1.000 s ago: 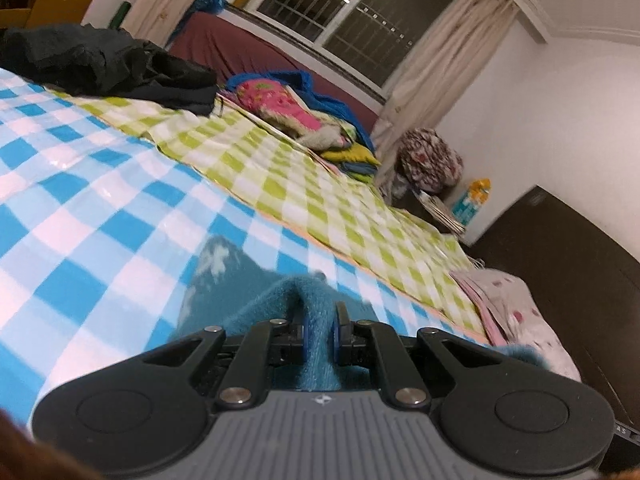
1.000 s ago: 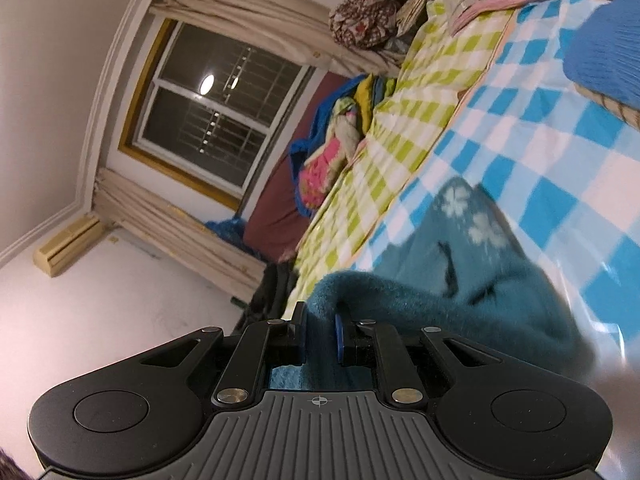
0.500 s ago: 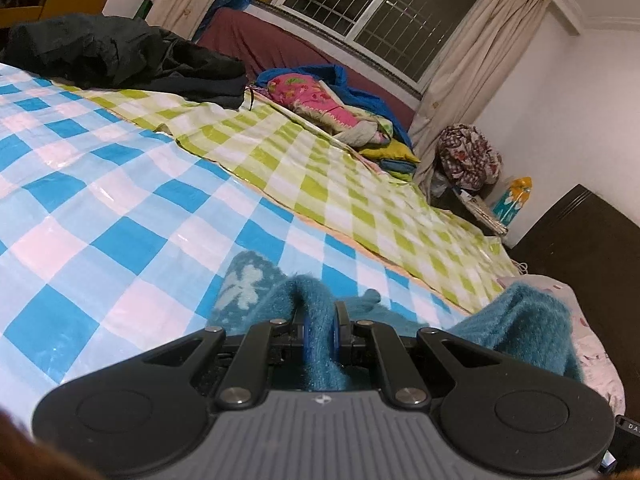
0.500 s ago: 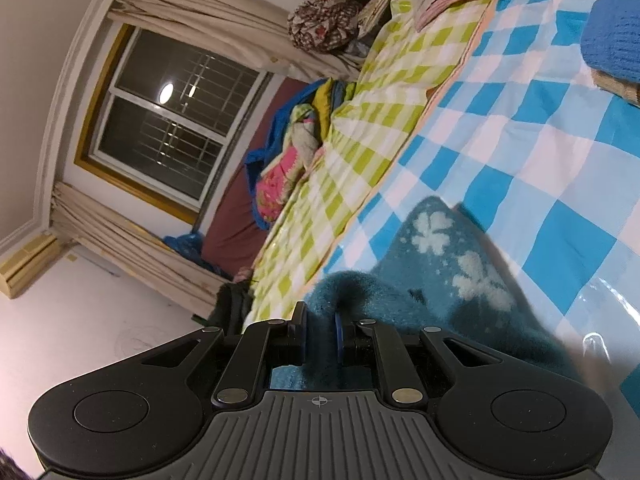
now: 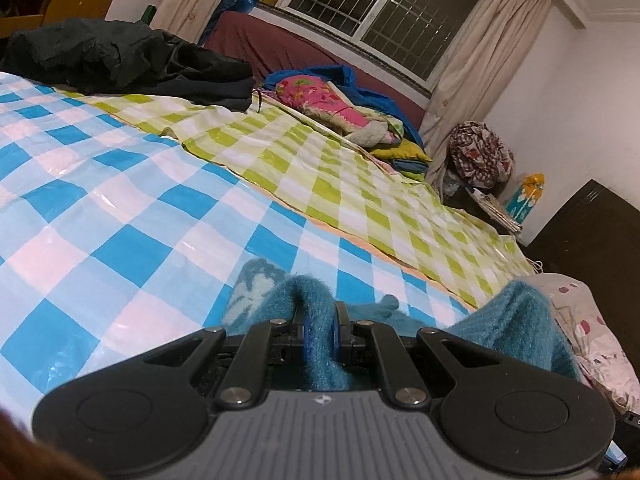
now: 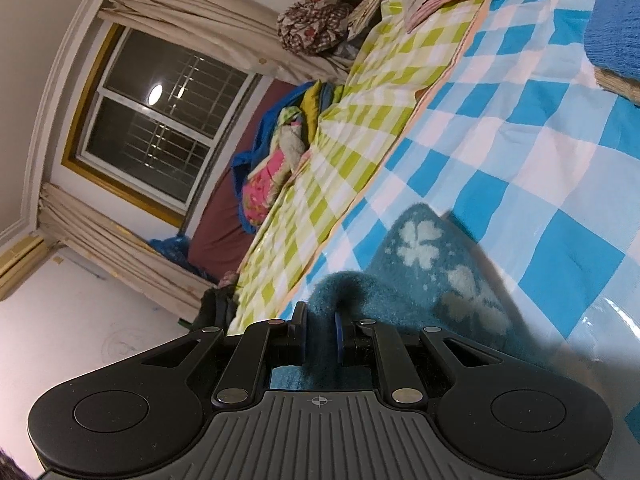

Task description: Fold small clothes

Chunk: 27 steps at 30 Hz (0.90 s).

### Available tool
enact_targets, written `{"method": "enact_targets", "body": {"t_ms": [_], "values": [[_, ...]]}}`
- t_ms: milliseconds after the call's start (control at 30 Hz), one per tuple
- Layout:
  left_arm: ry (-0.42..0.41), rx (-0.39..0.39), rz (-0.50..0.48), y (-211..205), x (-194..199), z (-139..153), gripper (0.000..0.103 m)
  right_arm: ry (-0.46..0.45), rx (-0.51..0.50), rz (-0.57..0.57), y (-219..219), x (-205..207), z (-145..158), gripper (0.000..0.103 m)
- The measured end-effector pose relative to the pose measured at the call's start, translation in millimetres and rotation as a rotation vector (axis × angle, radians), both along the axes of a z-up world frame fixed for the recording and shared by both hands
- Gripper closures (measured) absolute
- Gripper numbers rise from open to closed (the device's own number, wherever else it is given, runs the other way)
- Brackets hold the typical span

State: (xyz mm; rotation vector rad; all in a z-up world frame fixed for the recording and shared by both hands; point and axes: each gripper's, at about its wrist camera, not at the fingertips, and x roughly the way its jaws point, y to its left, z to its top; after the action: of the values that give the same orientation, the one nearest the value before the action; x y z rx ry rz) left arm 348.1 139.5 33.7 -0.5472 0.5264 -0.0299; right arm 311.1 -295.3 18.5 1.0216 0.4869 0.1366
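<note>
- Teal garment [image 5: 316, 312] [image 6: 416, 276]: fuzzy knit w/ pale flower prints, on the blue check sheet [image 5: 120, 208] [image 6: 520, 152], right at the grippers' tips, partly lifted.
- Left gripper [image 5: 320, 326]: jaws clamped on a raised ridge of the garment; fabric bunches up betw. the blue pads and spills back toward the cam.
- Right gripper [image 6: 320, 330]: jaws pinched on another fold of the same garment; rest of it spreads flat ahead and to the right of the tips, flower prints facing up.
- Left view: a second hump of the garment stands up at right of the gripper; a flat bit w/ one flower print lies just ahead-left of the tips.
- Long axis: can't tell, too crumpled; in right view the flat part runs away from the tips to a rounded end.
- Green check sheet [image 5: 328, 168] [image 6: 352, 132] borders the blue one on the far side.
- Black clothes [image 5: 120, 60] piled on far left corner.
- Pink bundle [image 5: 324, 100] [image 6: 264, 188] beyond the green sheet, below the window [image 5: 384, 12] [image 6: 160, 120].
</note>
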Motion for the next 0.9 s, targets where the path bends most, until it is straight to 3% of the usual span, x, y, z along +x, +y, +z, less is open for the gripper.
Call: {"method": "enact_targets", "body": {"t_ms": [267,533,900], "values": [[0.057,0.02,0.022,1,14,-13,0.086,0.052,0.001,-0.001,0,21,-10,0.086],[0.057,0.045,0.032,-4,14,-13,0.085,0.067,0.012,-0.007,-2,24,-14,0.086],[0.05,-0.025,0.075,3,13,-12,0.08,0.06,0.013,0.003,-1,27,-10,0.071]]}}
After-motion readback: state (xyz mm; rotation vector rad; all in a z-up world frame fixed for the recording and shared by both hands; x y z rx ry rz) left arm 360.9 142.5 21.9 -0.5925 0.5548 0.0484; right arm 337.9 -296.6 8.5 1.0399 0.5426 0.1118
